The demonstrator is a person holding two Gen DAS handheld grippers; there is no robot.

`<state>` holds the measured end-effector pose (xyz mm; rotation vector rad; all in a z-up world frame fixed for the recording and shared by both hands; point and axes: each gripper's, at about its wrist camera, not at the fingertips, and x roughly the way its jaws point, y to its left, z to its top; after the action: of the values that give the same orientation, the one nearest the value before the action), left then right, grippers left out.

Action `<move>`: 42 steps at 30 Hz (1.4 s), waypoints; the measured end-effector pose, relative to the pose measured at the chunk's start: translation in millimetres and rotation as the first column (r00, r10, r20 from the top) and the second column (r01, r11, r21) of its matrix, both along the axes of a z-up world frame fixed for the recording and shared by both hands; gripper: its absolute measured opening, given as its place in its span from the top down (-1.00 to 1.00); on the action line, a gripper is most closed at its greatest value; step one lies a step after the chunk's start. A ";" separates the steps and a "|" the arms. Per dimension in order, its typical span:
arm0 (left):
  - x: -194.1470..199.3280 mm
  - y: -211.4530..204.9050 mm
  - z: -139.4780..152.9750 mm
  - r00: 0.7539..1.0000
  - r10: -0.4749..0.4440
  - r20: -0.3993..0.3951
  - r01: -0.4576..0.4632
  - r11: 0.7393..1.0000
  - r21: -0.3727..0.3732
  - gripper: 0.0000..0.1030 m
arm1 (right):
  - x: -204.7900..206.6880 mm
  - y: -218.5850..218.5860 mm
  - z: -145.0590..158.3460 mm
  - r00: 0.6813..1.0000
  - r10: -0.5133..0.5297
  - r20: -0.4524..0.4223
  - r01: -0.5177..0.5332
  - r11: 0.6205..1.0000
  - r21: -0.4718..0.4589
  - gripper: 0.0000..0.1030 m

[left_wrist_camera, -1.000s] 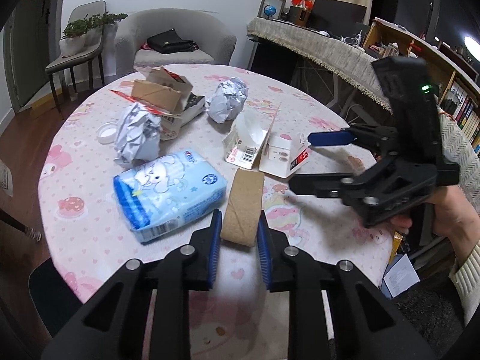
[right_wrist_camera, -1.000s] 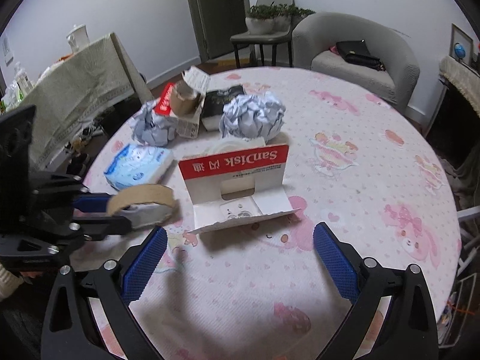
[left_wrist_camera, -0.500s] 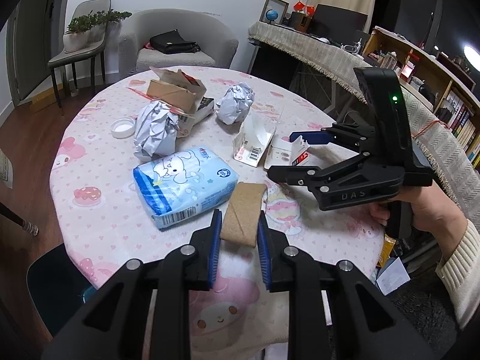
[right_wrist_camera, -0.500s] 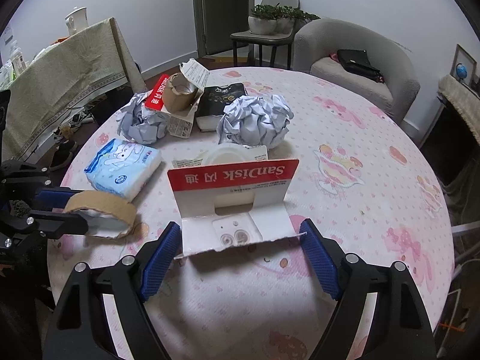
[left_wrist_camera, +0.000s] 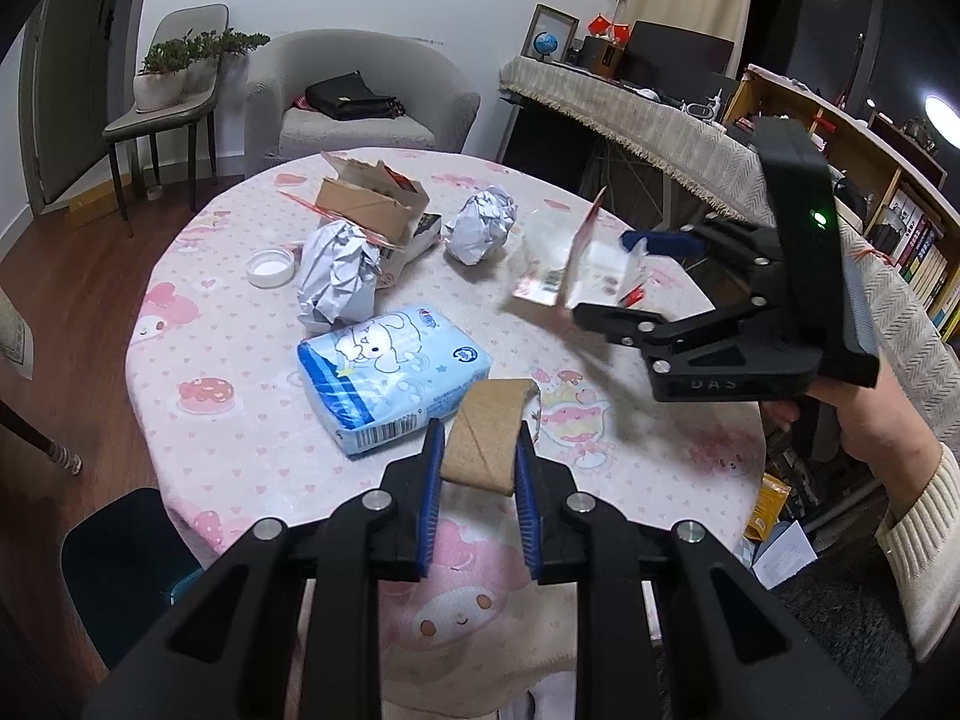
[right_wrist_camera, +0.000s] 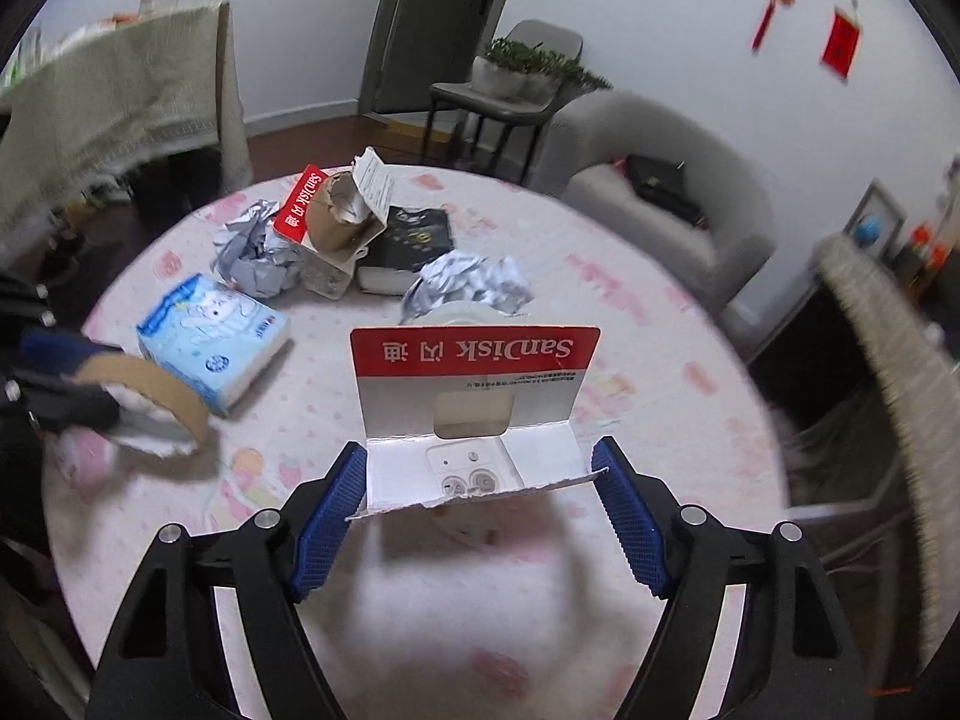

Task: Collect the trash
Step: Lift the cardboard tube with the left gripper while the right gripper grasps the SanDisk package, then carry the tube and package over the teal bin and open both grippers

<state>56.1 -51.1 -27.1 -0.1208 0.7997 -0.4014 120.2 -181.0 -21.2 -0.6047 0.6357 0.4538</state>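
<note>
A round table point(left_wrist_camera: 198, 372) covered with a pink cartoon-print cloth is seen in both wrist views, and the trash is spread over its far half. At the left of the left wrist view a small white lid point(left_wrist_camera: 271, 267) lies on the cloth, and just beside it a crumpled grey paper ball point(left_wrist_camera: 336, 276) rests against a torn brown cardboard box point(left_wrist_camera: 372, 204). In front of these a blue tissue pack point(left_wrist_camera: 393, 375) is laid flat. In the lower middle the left gripper point(left_wrist_camera: 478, 471) is closed tight on a flattened brown cardboard tube point(left_wrist_camera: 487, 435), which is pinched between the blue pads and projects forward above the cloth. Further back a second crumpled paper ball point(left_wrist_camera: 483, 225) sits alone. To the right, the right gripper point(left_wrist_camera: 612, 282) is held by a hand point(left_wrist_camera: 876, 420) in a cream knitted sleeve, and a red and white card package point(left_wrist_camera: 591, 273) is carried between its fingers, blurred and raised clear of the table. In the right wrist view the same package point(right_wrist_camera: 474, 402) is seen spanning the gap, its folded white lower flap pressed by both blue pads, so the right gripper point(right_wrist_camera: 480, 510) is shut onto it at a wide opening. Behind the package a black booklet point(right_wrist_camera: 414, 237) lies beside the torn box point(right_wrist_camera: 336, 222).
</note>
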 end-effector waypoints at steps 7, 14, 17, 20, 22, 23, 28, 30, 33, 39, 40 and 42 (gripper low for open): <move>-6.6 11.2 6.8 0.999 0.024 0.022 -0.024 1.000 -0.007 0.54 | -17.7 20.0 -3.2 0.992 0.011 0.126 0.014 0.982 -0.190 -0.51; -15.4 31.5 11.5 0.998 0.063 0.031 -0.062 0.998 -0.010 0.54 | -16.8 41.3 -4.8 0.987 0.017 0.160 0.024 0.968 -0.250 -0.51; -19.6 41.6 13.4 0.996 0.081 0.034 -0.080 0.997 -0.012 0.54 | -13.6 48.8 4.1 0.987 -0.005 0.160 0.040 0.976 -0.214 -0.51; -24.9 53.5 13.7 0.994 0.100 0.037 -0.100 0.995 -0.012 0.54 | -15.4 54.2 13.5 0.987 -0.010 0.158 0.037 0.985 -0.170 -0.51; -28.5 61.7 15.0 0.992 0.117 0.039 -0.116 0.993 -0.014 0.54 | -16.6 61.4 20.4 0.988 -0.005 0.155 0.028 0.989 -0.145 -0.51; -30.2 65.2 16.1 0.992 0.123 0.041 -0.123 0.992 -0.015 0.54 | -17.4 66.0 22.7 0.988 0.002 0.153 0.019 0.991 -0.135 -0.51; -40.5 90.0 19.0 0.984 0.170 0.050 -0.170 0.985 -0.013 0.54 | -23.0 90.9 29.6 0.990 0.047 0.136 -0.033 0.995 -0.099 -0.51; -43.2 98.9 19.6 0.980 0.190 0.052 -0.190 0.982 -0.006 0.54 | -27.5 99.4 30.8 0.989 0.061 0.136 -0.049 0.994 -0.095 -0.51; -49.0 113.8 18.0 0.974 0.223 0.050 -0.223 0.975 0.004 0.54 | -33.6 116.0 34.1 0.987 0.097 0.129 -0.086 0.993 -0.083 -0.51; -59.3 140.8 13.3 0.958 0.284 0.043 -0.285 0.958 0.030 0.54 | -38.8 145.5 36.3 0.987 0.146 0.069 -0.146 0.989 -0.011 -0.51; -61.0 143.9 12.6 0.956 0.290 0.042 -0.292 0.956 0.034 0.54 | -40.3 150.3 35.9 0.986 0.153 0.063 -0.153 0.988 -0.006 -0.51; -65.0 153.3 10.4 0.951 0.308 0.039 -0.310 0.950 0.044 0.54 | -42.6 161.7 36.3 0.983 0.173 0.055 -0.173 0.985 0.003 -0.51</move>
<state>-8.9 102.3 -16.8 -0.1903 0.7444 -0.0865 77.6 -19.3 15.1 -0.6661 0.5311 0.5999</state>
